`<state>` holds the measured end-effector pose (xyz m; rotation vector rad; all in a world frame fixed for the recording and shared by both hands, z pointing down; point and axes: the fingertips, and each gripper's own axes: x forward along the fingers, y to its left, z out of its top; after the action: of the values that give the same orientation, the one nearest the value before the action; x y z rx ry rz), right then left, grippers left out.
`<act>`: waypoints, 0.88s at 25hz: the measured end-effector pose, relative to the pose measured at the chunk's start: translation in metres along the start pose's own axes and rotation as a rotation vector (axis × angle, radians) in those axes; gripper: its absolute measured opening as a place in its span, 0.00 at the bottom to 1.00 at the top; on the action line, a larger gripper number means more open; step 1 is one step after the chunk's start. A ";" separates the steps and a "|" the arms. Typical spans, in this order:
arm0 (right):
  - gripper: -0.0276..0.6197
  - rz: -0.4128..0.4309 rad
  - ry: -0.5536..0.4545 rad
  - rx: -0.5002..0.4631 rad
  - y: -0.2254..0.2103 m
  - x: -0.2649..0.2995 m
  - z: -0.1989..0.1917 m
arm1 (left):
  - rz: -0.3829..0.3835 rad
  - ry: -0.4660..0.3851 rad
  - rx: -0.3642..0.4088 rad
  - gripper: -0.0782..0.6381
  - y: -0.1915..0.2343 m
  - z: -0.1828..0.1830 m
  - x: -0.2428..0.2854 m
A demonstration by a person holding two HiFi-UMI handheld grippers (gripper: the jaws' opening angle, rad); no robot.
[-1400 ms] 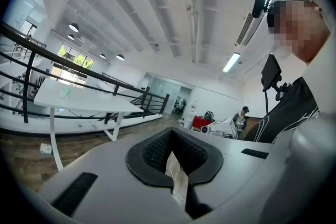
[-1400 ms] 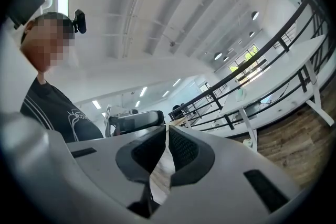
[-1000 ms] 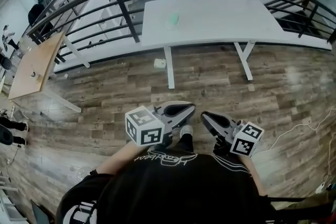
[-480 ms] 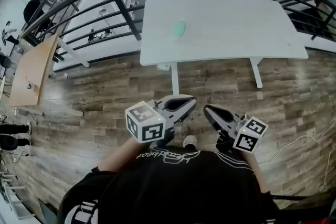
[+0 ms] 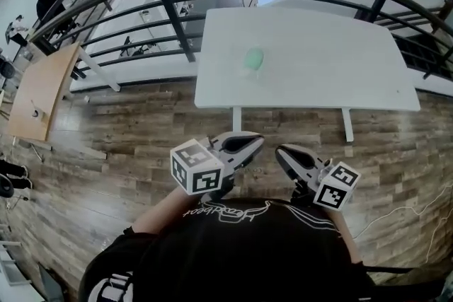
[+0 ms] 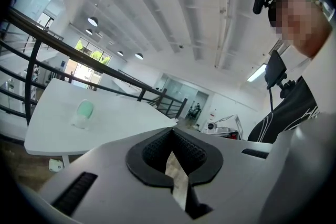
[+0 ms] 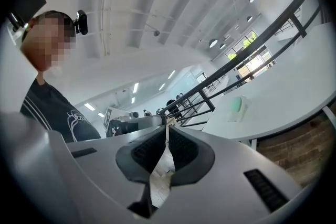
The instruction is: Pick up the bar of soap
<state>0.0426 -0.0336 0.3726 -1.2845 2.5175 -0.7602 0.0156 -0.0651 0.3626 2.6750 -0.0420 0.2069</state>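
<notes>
A pale green bar of soap (image 5: 253,58) lies on a small white dish on the white table (image 5: 318,74), left of its middle. It also shows in the left gripper view as the green soap (image 6: 84,109) and in the right gripper view as the soap (image 7: 237,104). Both grippers are held close to the person's body, well short of the table's near edge. My left gripper (image 5: 250,143) is shut with nothing in it, and so is my right gripper (image 5: 284,153). Their jaws meet at the tips in both gripper views, left gripper (image 6: 171,137) and right gripper (image 7: 167,132).
A black metal railing (image 5: 177,18) curves behind and beside the table, with a lower floor beyond it. Wood-plank floor (image 5: 127,131) lies between me and the table. A wooden table (image 5: 39,92) stands at far left. A small white object (image 6: 54,164) sits on the floor under the table.
The table and the soap have come nearer and lower in the head view as the person stepped toward them. Both grippers stay shut in front of the body.
</notes>
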 end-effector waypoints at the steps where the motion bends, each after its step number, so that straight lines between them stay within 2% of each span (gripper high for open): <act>1: 0.07 0.004 0.002 -0.005 -0.001 0.001 0.002 | 0.005 -0.007 0.002 0.12 0.001 0.002 -0.001; 8: 0.07 0.025 -0.012 -0.016 -0.002 0.008 0.014 | 0.025 -0.034 0.019 0.12 0.005 0.011 -0.003; 13: 0.07 0.038 -0.034 -0.020 -0.019 0.008 0.030 | 0.048 -0.030 0.024 0.12 0.012 0.017 0.010; 17: 0.07 0.065 -0.025 -0.005 -0.043 0.019 0.042 | 0.076 -0.029 0.026 0.12 0.032 0.029 0.026; 22: 0.07 0.103 0.015 0.014 -0.090 0.046 0.067 | 0.121 -0.027 -0.004 0.12 0.078 0.049 0.055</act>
<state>0.1049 -0.1376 0.3665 -1.1391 2.5621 -0.7659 0.0721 -0.1565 0.3620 2.6737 -0.2123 0.2082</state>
